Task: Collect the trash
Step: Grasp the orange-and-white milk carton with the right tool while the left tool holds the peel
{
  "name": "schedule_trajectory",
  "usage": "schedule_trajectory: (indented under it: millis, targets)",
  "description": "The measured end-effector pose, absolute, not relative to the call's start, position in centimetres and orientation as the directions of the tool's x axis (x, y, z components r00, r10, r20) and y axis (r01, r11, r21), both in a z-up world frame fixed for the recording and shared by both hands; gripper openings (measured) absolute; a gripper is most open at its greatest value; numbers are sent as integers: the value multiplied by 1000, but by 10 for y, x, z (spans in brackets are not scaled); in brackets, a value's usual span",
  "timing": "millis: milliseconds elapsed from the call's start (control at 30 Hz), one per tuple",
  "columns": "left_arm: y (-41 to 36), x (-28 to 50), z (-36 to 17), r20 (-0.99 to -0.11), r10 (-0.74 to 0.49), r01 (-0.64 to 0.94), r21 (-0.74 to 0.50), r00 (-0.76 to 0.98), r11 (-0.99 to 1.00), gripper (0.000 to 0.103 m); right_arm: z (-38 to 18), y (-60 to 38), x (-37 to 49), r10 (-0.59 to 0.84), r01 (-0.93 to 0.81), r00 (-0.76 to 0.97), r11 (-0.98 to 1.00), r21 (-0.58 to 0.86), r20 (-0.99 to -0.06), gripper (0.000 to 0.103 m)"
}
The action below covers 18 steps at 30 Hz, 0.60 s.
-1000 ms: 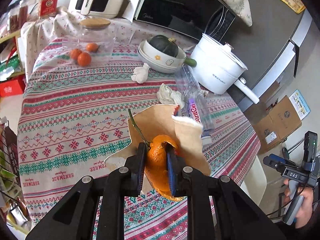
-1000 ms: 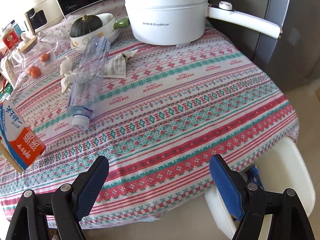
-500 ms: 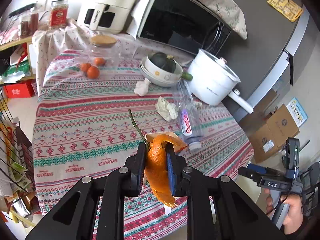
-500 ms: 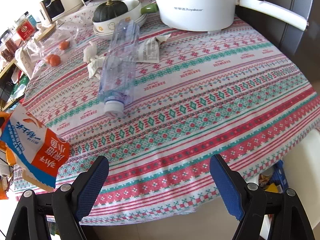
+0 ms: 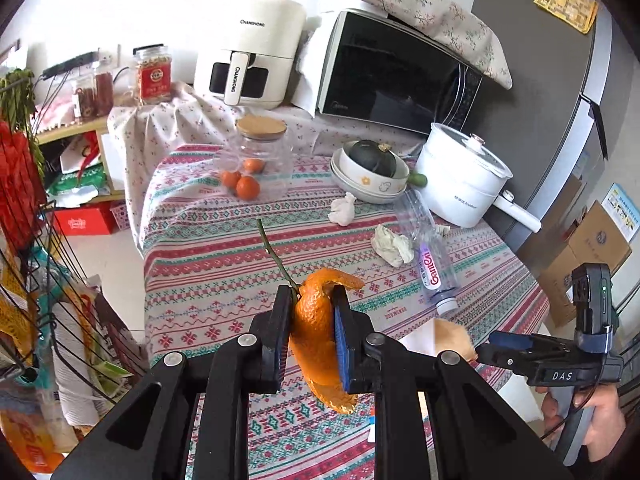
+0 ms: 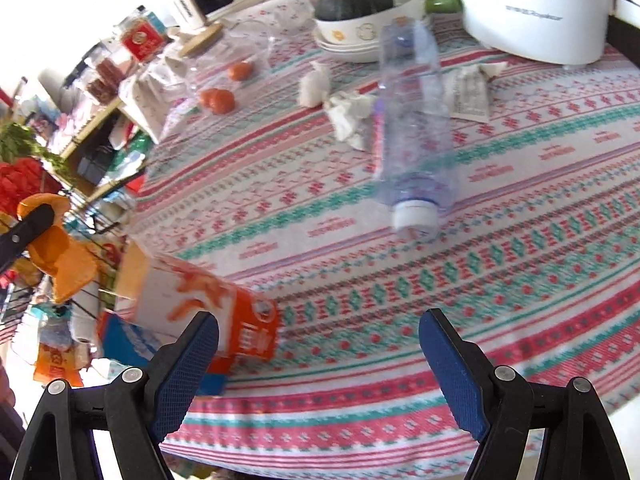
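Observation:
My left gripper [image 5: 312, 300] is shut on a curled orange peel [image 5: 316, 344] with a green stem, held in the air above the near edge of the patterned tablecloth [image 5: 224, 280]. The peel [image 6: 60, 256] also shows at the left edge of the right wrist view. My right gripper [image 6: 320, 344] stands open and empty over the table's near edge. An orange, white and blue carton [image 6: 200, 312] lies just beyond its left finger. An empty clear bottle [image 6: 412, 128] lies farther in, with crumpled tissues [image 6: 348, 114] and a paper wrapper [image 6: 470, 92] beside it.
At the back stand a white pot [image 5: 460, 184], stacked bowls with a dark squash [image 5: 370, 168] and a glass jar [image 5: 252, 160] with oranges. A wire rack [image 5: 40, 280] full of bags is on the left. A hand holds the right gripper [image 5: 520, 354] beside cardboard boxes [image 5: 580, 256].
My left gripper has risen and pulled back from the table with the peel, leaving the carton behind. My right gripper has swung left, so the carton now lies by its left finger.

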<state>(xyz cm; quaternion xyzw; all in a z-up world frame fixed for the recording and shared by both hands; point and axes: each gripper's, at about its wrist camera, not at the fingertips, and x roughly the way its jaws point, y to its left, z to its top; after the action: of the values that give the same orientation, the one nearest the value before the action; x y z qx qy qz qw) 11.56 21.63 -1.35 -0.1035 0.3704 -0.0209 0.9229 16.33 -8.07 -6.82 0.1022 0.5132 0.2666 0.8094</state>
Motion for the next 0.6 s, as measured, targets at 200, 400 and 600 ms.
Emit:
schedule_trajectory:
  millis: [200, 400, 600]
  targets:
    - [228, 108, -34, -730, -129, -23, -195, 671, 981, 20, -62, -40, 158, 609, -467, 277, 761, 450, -743, 86]
    - [235, 100, -43, -747, -149, 9, -188, 648, 982, 20, -51, -21, 146, 604, -562, 303, 738, 374, -737, 86]
    - [240, 99, -48, -754, -167, -1, -217, 636, 976, 20, -62, 9, 143, 556, -678, 330, 702, 218, -763, 86]
